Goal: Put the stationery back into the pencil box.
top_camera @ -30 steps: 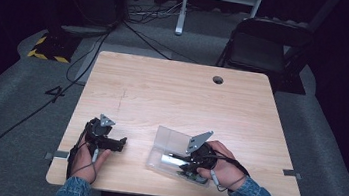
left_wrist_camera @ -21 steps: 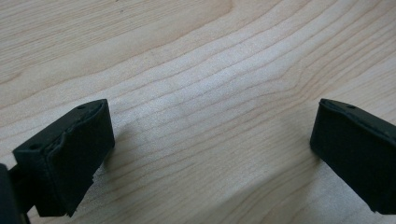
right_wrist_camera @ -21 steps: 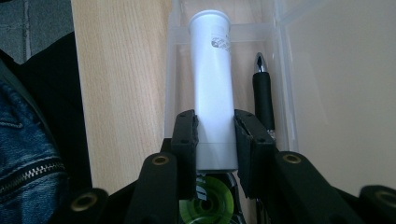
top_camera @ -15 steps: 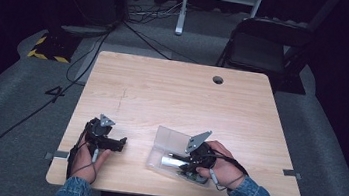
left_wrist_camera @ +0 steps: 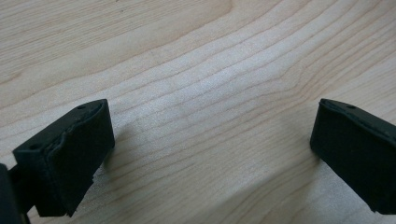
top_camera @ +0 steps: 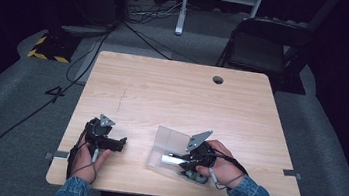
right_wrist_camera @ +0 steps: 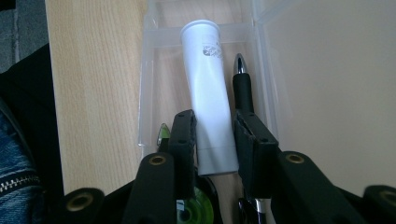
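The white tube (right_wrist_camera: 208,88) lies in the clear plastic box (top_camera: 167,140) at the table's near edge, pointing lengthwise away from the right gripper (right_wrist_camera: 215,135), whose jaws have just been opening yet flank it closely. The left gripper (top_camera: 106,141) rests wide open, well apart.

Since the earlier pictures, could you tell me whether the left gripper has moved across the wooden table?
No. In the high view the left gripper sits at the same spot by the light wooden table's near-left edge.

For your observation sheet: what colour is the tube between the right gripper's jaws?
White, clearest in the right gripper view: tube.
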Demonstrator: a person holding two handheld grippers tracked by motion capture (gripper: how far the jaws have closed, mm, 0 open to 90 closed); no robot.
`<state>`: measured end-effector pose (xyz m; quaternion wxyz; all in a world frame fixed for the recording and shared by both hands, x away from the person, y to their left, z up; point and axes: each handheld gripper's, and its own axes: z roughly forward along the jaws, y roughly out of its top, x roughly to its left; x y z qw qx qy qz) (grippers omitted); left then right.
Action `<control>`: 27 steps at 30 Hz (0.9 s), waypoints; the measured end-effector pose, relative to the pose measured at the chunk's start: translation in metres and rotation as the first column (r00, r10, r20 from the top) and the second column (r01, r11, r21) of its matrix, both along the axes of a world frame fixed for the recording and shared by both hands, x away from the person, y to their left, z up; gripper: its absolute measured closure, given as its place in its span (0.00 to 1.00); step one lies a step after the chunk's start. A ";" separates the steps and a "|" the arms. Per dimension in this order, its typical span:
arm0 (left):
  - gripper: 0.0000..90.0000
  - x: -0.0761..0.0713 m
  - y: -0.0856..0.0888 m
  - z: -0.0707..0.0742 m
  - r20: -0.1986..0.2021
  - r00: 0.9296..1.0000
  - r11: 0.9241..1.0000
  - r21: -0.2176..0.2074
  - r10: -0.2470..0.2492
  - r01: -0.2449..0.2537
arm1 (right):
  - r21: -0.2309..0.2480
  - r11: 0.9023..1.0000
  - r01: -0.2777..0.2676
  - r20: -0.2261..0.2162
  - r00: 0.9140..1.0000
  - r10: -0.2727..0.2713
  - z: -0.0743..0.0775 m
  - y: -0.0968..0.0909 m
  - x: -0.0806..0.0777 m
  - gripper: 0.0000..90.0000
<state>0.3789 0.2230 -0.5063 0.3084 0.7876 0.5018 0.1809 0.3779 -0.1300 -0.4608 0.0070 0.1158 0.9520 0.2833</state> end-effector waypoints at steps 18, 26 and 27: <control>0.00 0.000 0.000 0.000 0.000 1.000 1.000 0.000 0.000 0.000 | 0.008 1.000 0.014 0.008 1.000 -0.014 -0.002 0.000 0.000 0.75; 0.00 0.000 0.000 0.000 0.000 1.000 1.000 -0.001 0.000 0.000 | 0.039 0.999 0.024 0.022 0.999 -0.025 0.006 -0.002 -0.001 0.71; 0.00 0.000 0.000 0.000 0.000 1.000 1.000 -0.001 0.001 -0.001 | 0.048 0.998 0.027 0.028 0.999 -0.028 0.008 -0.003 -0.001 0.71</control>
